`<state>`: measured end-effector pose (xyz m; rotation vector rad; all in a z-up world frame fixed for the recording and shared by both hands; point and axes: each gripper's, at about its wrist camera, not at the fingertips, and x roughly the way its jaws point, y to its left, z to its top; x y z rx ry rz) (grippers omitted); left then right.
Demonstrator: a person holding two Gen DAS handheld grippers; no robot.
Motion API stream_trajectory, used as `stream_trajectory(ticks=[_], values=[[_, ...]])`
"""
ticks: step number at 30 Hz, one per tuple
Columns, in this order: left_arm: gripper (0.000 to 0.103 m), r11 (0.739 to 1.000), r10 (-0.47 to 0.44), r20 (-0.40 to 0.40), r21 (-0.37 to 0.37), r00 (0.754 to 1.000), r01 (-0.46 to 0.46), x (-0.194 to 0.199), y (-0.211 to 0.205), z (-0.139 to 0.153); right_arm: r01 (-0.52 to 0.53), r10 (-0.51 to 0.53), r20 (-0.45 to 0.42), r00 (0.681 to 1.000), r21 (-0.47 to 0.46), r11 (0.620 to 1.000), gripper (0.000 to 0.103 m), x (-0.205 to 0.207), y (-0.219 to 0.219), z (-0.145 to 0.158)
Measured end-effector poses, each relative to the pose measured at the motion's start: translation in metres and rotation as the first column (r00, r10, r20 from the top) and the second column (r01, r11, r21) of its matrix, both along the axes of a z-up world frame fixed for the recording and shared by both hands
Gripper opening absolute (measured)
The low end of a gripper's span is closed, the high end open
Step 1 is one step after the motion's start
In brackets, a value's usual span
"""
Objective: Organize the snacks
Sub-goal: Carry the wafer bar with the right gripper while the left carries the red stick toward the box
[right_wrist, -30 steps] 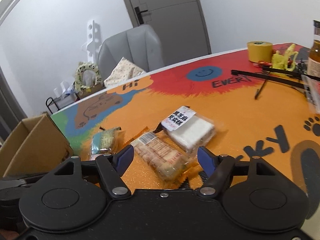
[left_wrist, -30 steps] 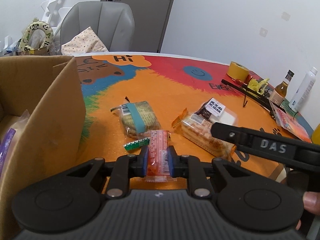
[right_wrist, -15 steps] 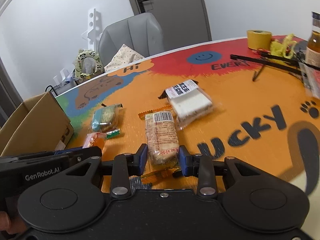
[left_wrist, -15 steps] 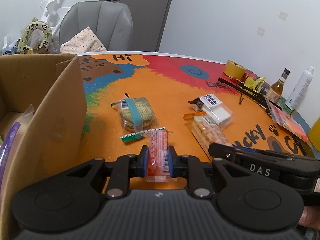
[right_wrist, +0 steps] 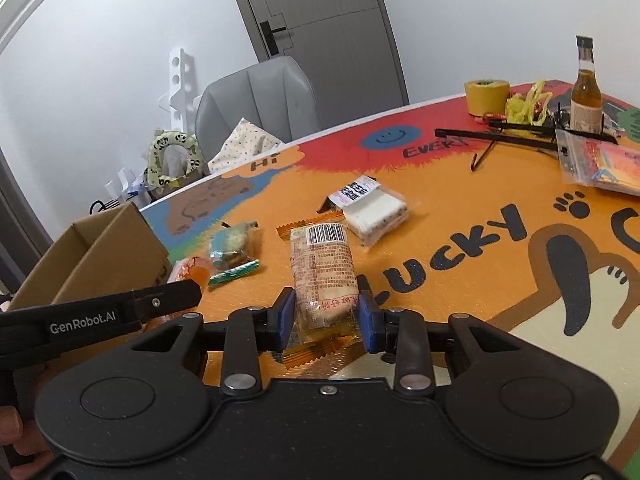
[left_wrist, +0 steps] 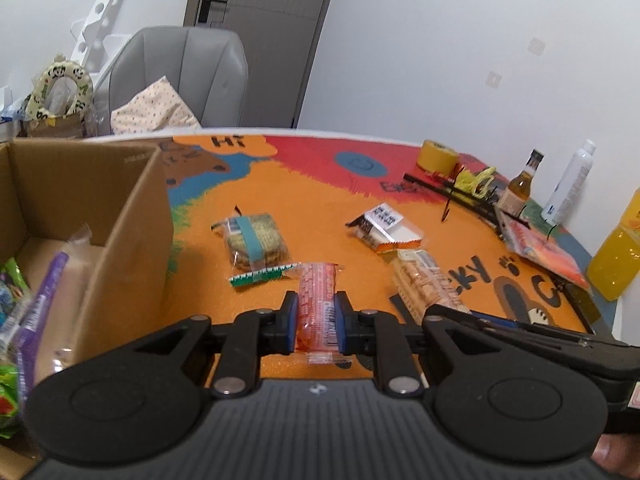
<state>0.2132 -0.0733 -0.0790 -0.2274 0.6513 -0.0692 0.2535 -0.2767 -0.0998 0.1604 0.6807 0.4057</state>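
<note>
Since the earlier frame, right tongs [right_wrist: 326, 316] have clamped the clear-wrapped beige biscuit packet [right_wrist: 323, 270]. Left tongs [left_wrist: 316, 316] clamp the orange-red snack stick [left_wrist: 317, 300]; brown cardboard box [left_wrist: 132, 216] at nine o'clock on the table [left_wrist: 320, 200].

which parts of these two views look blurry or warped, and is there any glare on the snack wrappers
Left wrist view: strong fisheye bends the door frame, corners go black, the cardboard box contents smear at the left edge; the red snack stick stays sharp. Right wrist view: same bowing; mild sheen on the biscuit pack, no harsh glare; soft, even lighting.
</note>
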Motion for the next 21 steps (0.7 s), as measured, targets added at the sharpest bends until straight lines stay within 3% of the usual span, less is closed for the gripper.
stream_trajectory(ticks=[21], values=[[0.017, 0.999, 0.037, 0.126, -0.012, 0.991, -0.035, -0.036, 0.040, 0.056, -0.074, 0.067, 0.121, 0.990, 0.049, 0.996, 0.031, -0.019, 0.043, 0.052]])
